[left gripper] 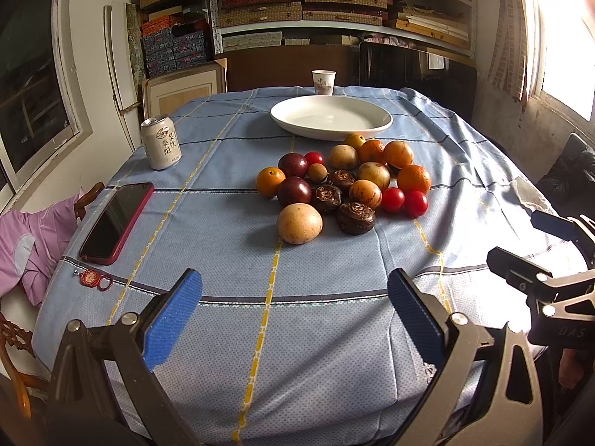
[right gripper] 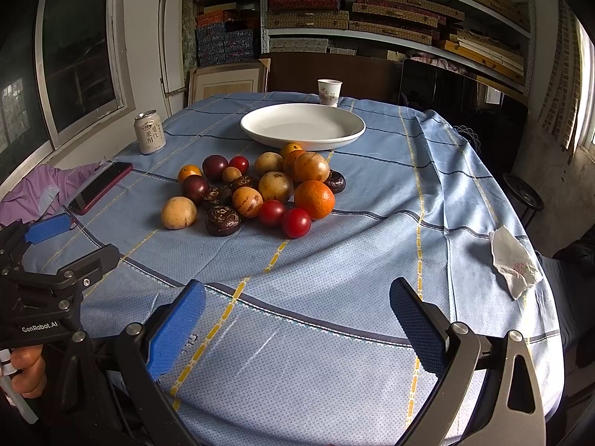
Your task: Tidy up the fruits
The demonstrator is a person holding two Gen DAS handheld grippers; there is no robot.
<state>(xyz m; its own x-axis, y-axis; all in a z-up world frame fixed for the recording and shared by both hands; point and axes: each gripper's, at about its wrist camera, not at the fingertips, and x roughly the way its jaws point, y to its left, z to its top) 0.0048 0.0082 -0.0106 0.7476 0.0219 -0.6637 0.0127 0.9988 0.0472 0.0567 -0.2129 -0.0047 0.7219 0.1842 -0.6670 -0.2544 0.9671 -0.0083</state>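
Note:
A heap of fruit (left gripper: 346, 182) lies mid-table on the blue cloth: oranges, tan round fruits, purple passion fruits, dark water chestnuts and red cherry tomatoes; it also shows in the right wrist view (right gripper: 256, 189). An empty white plate (left gripper: 331, 117) (right gripper: 302, 126) sits just behind the heap. My left gripper (left gripper: 295, 297) is open and empty, near the table's front edge, short of the fruit. My right gripper (right gripper: 297, 304) is open and empty, at the front right. Each gripper shows at the edge of the other's view.
A drink can (left gripper: 160, 142) stands at the left, a phone in a red case (left gripper: 117, 217) lies near the left edge, with a red key charm (left gripper: 93, 278) in front. A paper cup (left gripper: 323, 81) stands behind the plate. A crumpled tissue (right gripper: 515, 262) lies at the right edge.

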